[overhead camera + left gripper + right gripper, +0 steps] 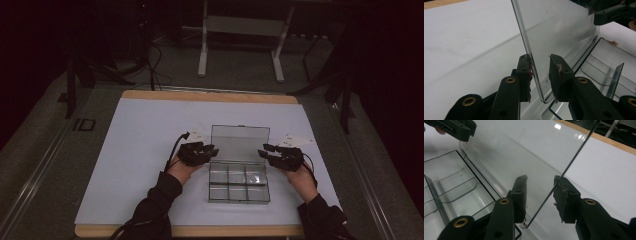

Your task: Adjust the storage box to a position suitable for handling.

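The clear compartment box (239,181) looks light, rigid and slick. Each spread hand-held gripper, left (540,75) and right (540,197), straddles a side edge of its upright lid (240,142), unpinched.

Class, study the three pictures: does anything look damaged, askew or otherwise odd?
Mostly tidy: the clear box sits square, its lid upright, compartments seemingly empty. One oddity: frayed fibres cling to the pads of the left hand-held gripper and the right hand-held gripper.
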`<state>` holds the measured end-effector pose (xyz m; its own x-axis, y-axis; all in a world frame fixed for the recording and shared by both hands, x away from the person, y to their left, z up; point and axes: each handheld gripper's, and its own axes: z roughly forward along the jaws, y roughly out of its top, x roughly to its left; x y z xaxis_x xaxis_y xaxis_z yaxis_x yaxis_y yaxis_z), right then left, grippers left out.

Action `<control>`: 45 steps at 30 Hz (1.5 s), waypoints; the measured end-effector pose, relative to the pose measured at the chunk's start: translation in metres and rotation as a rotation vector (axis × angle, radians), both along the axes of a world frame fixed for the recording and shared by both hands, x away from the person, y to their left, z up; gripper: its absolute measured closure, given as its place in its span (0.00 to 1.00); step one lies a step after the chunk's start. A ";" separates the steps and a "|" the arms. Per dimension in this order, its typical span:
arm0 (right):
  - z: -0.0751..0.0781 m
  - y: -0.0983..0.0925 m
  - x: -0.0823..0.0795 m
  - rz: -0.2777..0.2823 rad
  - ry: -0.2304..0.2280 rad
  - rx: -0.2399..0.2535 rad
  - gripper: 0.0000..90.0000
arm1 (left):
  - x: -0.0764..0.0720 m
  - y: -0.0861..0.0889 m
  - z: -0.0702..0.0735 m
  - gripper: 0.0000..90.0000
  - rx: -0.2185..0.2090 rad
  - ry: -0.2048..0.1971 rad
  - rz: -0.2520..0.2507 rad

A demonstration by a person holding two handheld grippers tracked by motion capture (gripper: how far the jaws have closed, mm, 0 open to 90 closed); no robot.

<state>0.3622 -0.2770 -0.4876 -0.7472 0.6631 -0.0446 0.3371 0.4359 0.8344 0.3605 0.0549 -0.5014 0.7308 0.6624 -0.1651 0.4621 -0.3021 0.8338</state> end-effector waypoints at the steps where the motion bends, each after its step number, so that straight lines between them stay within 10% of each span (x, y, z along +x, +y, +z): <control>1: -0.001 0.000 0.000 -0.001 0.004 0.002 0.70 | 0.000 0.000 0.000 0.79 0.003 -0.001 0.000; 45: -0.010 0.004 0.019 -0.070 0.272 -0.002 0.54 | 0.011 -0.006 -0.015 0.56 -0.018 0.167 0.058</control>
<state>0.3815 -0.2727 -0.4973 -0.6844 0.7136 0.1498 0.5777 0.4053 0.7085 0.3715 0.0491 -0.5167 0.6530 0.6985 -0.2929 0.6106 -0.2566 0.7493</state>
